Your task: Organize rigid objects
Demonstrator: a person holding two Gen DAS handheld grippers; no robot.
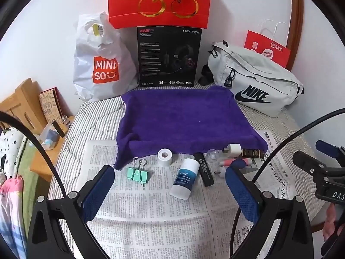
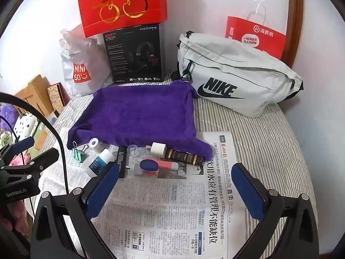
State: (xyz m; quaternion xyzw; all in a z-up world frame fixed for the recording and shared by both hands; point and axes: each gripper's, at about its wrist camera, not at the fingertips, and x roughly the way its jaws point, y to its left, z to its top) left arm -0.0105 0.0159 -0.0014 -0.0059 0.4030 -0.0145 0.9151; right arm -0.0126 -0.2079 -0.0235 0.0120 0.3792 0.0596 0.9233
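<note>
A fuzzy purple cloth (image 1: 187, 118) lies on matt printed newspaper (image 1: 151, 211); the white bottle (image 1: 185, 179) looks like smooth plastic, and the red bag (image 1: 159, 0) is glossy paper.

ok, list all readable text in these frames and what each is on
"MINI SO": white plastic bag
"HECATE", "G2": black headset box
"NIKE": grey waist bag
"Cherrico": red gift bag
"ADMD": white tube
"GRAND RESERVE": dark brown bottle
"GenRobot.AI": left gripper
Newspaper body text and box small print: too small to read.
</note>
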